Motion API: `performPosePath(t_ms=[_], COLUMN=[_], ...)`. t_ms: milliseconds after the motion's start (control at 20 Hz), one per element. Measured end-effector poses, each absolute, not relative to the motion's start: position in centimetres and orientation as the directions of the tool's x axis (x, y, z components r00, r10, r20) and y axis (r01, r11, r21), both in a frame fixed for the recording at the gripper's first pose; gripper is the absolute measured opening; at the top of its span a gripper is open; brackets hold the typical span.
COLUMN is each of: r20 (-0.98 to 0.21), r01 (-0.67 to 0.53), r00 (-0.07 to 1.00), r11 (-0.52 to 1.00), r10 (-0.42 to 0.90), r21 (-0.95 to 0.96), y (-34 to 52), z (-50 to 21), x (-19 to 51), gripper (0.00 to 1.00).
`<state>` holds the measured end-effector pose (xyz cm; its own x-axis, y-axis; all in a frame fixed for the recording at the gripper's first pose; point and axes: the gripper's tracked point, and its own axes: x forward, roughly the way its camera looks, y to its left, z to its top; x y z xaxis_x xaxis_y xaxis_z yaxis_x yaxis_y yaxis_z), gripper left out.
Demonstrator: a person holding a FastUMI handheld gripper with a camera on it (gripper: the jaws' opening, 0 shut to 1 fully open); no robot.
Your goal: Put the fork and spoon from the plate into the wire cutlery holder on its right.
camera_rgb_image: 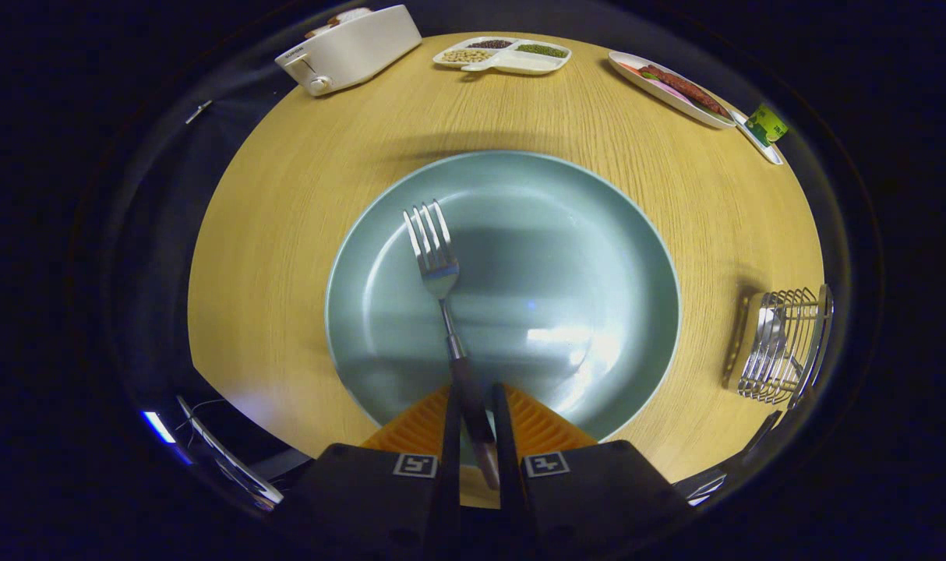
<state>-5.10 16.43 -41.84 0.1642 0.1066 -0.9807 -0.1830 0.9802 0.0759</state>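
One fork (439, 273) lies on the plate (598, 234), tines toward twelve o'clock; the gripper (473, 405) clamps its handle. Stiff, slick metal may pivot. Holder (781, 347) sits at three o'clock.

One fork (439, 290), one plate (598, 234), one wire cutlery holder (785, 347), one toaster (348, 48), three food dishes.

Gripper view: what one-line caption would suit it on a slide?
Gripper shut on fork handle over teal plate; wire cutlery holder right.
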Motion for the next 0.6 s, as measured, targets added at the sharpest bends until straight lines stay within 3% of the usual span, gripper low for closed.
performPosePath(t_ms=[100, 150, 300, 600], r20=[-0.976, -0.972, -0.964, -0.941], r01=[-0.214, -0.238, -0.27, -0.245], r00=[0.141, 0.134, 0.123, 0.136], r11=[0.968, 0.958, 0.942, 0.931], r10=[0.166, 0.195, 0.237, 0.311], r21=[0.134, 0.16, 0.198, 0.272], y=[17.2, 17.7, 18.0, 17.6], z=[-41.8, -42.0, -42.0, -38.9], x=[-5.5, -5.4, -5.3, -4.9], gripper=[0.24, 0.15, 0.08, 0.08])
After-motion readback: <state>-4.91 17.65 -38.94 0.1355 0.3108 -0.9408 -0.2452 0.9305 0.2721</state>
